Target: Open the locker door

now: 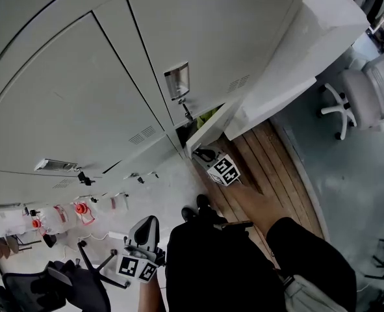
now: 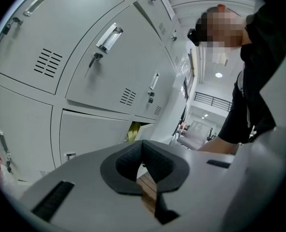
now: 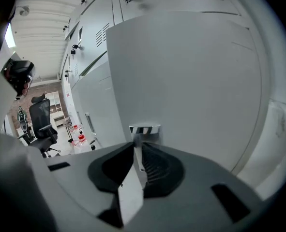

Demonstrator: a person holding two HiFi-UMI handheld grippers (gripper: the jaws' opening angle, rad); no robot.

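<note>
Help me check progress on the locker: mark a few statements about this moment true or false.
1. The right hand-held gripper is closed on the handle of a locker door. True.
2. That locker door is fully shut. False: it stands ajar, and something yellow-green shows inside the gap.
3. The left hand-held gripper is holding a key. False: its jaws are together with nothing between them, and it is well away from the lockers.
4. A key hangs in the lock of another locker. True.
5. A black office chair stands near the lockers. True.
</note>
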